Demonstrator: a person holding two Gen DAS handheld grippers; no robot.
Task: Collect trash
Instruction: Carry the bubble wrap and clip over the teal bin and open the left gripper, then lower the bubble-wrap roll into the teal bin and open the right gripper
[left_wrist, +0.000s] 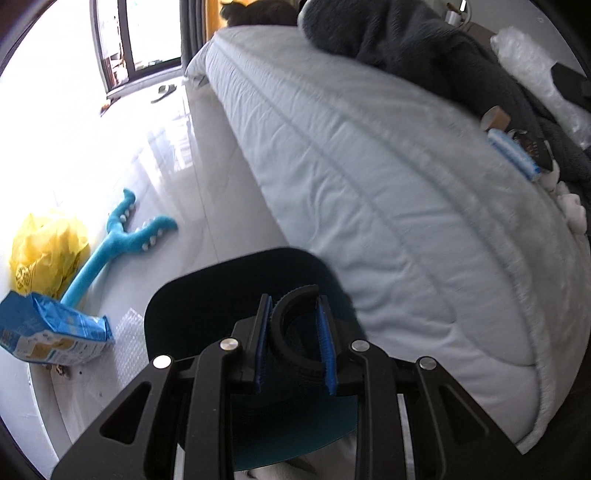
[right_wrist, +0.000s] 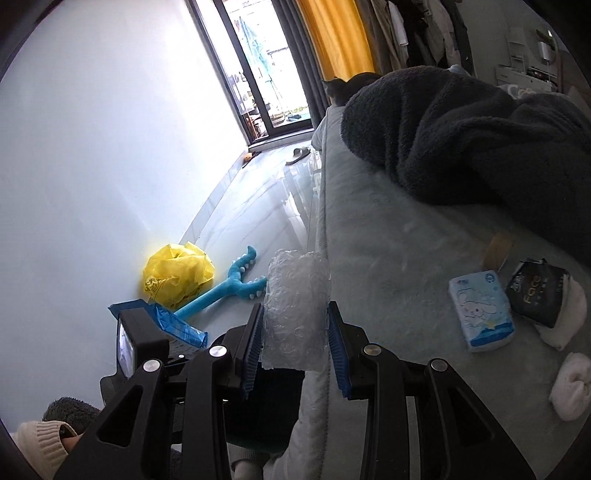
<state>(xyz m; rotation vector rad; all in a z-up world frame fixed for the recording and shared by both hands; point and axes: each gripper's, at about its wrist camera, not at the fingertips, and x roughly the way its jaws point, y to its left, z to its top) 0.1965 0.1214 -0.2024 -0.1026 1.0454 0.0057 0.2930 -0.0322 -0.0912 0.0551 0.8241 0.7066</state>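
Holding a roll of bubble wrap (right_wrist: 295, 310), the right gripper (right_wrist: 295, 343) has its two blue pads (right_wrist: 252, 350) pinching it from both sides. Its long axis runs straight out along the fingers, away from the camera, with the far end poking past the bed edge (right_wrist: 321, 206).

The left gripper (left_wrist: 295, 339) is clamped on a black ribbed ring handle (left_wrist: 286, 332), which sits over a dark bin (left_wrist: 229, 295) right beside the mattress (left_wrist: 369, 206).

Count of stuff on the floor by the wall: one crumpled yellow plastic bag (right_wrist: 177, 275), one blue snack-style bag (left_wrist: 51, 332), one blue plush toy with forked end (right_wrist: 229, 286) lying between them and the bed, one sheet of bubble wrap (left_wrist: 129, 347) flat next to the bin. One slipper (right_wrist: 297, 155) far off near the glass door.

On the bed: one blue tissue pack (right_wrist: 480, 310), one black packet (right_wrist: 537, 293) touching white wads, two white wads (right_wrist: 570, 386) that I can count, one cardboard tube (right_wrist: 496, 249), plus a big dark fleece blanket (right_wrist: 461, 140) heaped behind all that. A cat (right_wrist: 334, 90) sits at the far end of the bed.
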